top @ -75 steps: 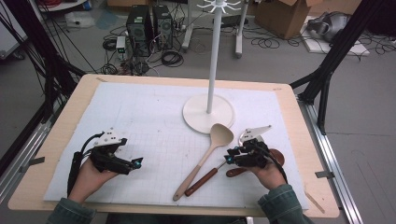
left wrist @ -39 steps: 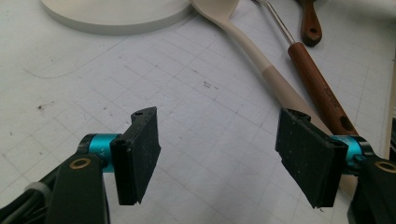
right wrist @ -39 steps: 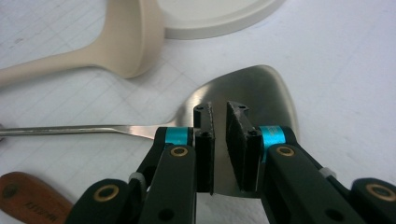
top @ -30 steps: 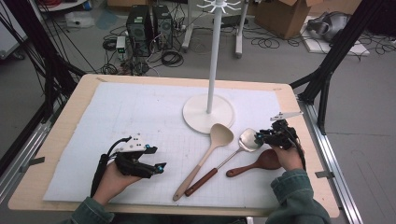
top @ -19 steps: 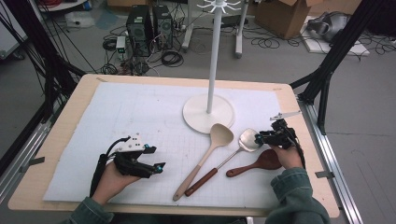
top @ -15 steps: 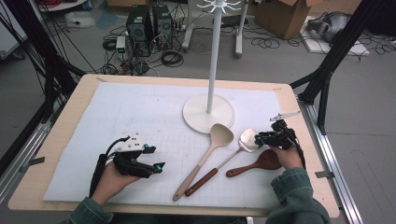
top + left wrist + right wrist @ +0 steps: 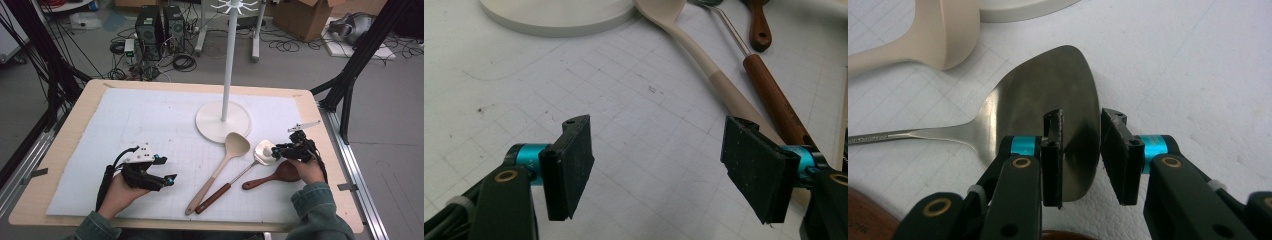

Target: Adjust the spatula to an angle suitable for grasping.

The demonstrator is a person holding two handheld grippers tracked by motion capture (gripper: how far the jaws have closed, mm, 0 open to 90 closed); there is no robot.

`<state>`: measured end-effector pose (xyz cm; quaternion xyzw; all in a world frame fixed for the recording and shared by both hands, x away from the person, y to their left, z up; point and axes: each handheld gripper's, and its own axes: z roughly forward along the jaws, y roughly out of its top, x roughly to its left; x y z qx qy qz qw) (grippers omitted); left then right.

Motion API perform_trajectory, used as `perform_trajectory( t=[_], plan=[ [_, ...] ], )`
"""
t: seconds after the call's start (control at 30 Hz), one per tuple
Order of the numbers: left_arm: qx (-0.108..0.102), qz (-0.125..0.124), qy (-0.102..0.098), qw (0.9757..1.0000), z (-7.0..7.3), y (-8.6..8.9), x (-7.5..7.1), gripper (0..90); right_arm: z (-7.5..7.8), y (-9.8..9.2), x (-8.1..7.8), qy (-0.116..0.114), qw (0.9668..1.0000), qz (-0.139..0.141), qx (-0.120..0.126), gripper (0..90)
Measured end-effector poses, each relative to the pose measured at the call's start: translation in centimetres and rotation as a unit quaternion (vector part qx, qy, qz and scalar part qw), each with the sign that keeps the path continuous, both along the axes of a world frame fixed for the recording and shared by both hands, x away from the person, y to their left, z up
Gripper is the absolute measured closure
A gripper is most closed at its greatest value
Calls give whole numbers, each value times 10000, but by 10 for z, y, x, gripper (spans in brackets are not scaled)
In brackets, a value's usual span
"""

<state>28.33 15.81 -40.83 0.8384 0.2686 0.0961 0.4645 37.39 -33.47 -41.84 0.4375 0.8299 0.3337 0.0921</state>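
High view, table: wooden table (image 7: 65,150) under a white mat (image 7: 150,125), and a white stand (image 7: 228,65) rises from its round base at the far middle.
High view, utensils: 3 lie side by side right of centre. They are a cream spoon (image 7: 220,170), a metal turner (image 7: 262,152) with a brown handle, and a wooden spoon (image 7: 270,177) nearest the right edge.
High view, left gripper: the left gripper (image 7: 166,169) sits low over the mat at the near left, held in the left hand (image 7: 117,192), well apart from all 3 utensils.
High view, right gripper: the right gripper (image 7: 276,150) is right at the metal turner's blade, with the right hand (image 7: 307,170) over the wooden spoon's bowl.
Left gripper view, jaws: the left gripper (image 7: 659,170) has its 2 pads wide apart, with bare mat between them and nothing gripped.
Left gripper view, beyond: the cream spoon (image 7: 719,85) and the metal turner's brown handle (image 7: 774,95) run side by side, and the stand's base (image 7: 559,15) is at the top.
Right gripper view, jaws: the right gripper (image 7: 1082,150) has its jaws drawn near each other, and a narrow gap shows between the pads.
Right gripper view, metal turner: the blade (image 7: 1048,95) lies on the mat. Its near edge sits in that gap, with 1 pad over the steel and the other just off it, and no squeeze shows.
Right gripper view, neighbours: the cream spoon (image 7: 943,35) lies just beyond the blade, and the wooden spoon (image 7: 868,220) is at the bottom left corner.
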Motion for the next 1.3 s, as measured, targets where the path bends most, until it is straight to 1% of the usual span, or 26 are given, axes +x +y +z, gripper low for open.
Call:
perform_trajectory(
  t=[0.1, 0.2, 0.27, 0.37, 0.4, 0.43, 0.53, 0.6, 0.63, 0.7, 0.73, 0.8, 0.97, 1.0, 1.13, 1.17, 1.3],
  plan=[
    [2, -3, -3, 10000, 0, 0, 0, 292, 0, 0, 0, 10, 10000, 11, -13, 712],
    [4, -3, -3, 10000, 0, 0, -1, 292, 1, 1, -1, -4, 10000, 2, -28, 681],
    [6, -8, -8, 10000, 0, 0, -1, 292, 4, 2, -4, -138, 9999, 0, -45, 676],
    [10, -17, -1, 10000, 0, 0, -1, 292, 9, 4, -10, -241, 9996, 26, -113, 656],
    [10, -22, 0, 10000, 0, -1, -1, 292, 10, 4, -11, -286, 9995, 47, -136, 665],
    [11, -29, -3, 10000, 0, -1, 0, 291, 11, 4, -13, -272, 9996, 94, -43, 679],
    [3, -24, -3, 10000, 0, -1, -1, 291, 13, 6, -19, -318, 9993, 196, -31, 673],
    [18, -26, -7, 10000, 0, -1, -1, 291, 14, 10, -22, -361, 9987, 363, 22, 670],
    [15, -23, -1, 10000, 0, -2, -1, 291, 14, 13, -25, -357, 9984, 443, 5, 668],
    [6, -36, 2, 10000, 0, -2, -1, 291, 16, 21, -28, -349, 9971, 677, 19, 661],
    [7, -37, 1, 10000, 0, -2, -1, 291, 17, 26, -30, -369, 9959, 825, -2, 657],
    [6, -40, 4, 10000, 0, -2, -1, 290, 17, 33, -33, -355, 9941, 1027, 27, 648],
    [16, -25, -5, 10000, 0, -1, -1, 290, 18, 49, -38, -321, 9900, 1366, 169, 631],
    [20, -29, -13, 10000, 0, -1, -1, 290, 17, 51, -39, -335, 9890, 1434, 171, 629],
    [2, -29, -18, 10000, 0, -1, -1, 290, 15, 66, -42, -266, 9843, 1736, 163, 617],
    [1, -29, -25, 10000, 0, -1, -1, 290, 15, 68, -43, -251, 9835, 1784, 152, 614],
    [-4, -23, -24, 10000, 0, -1, -1, 289, 13, 80, -45, -224, 9786, 2039, 151, 603]
  ],
)
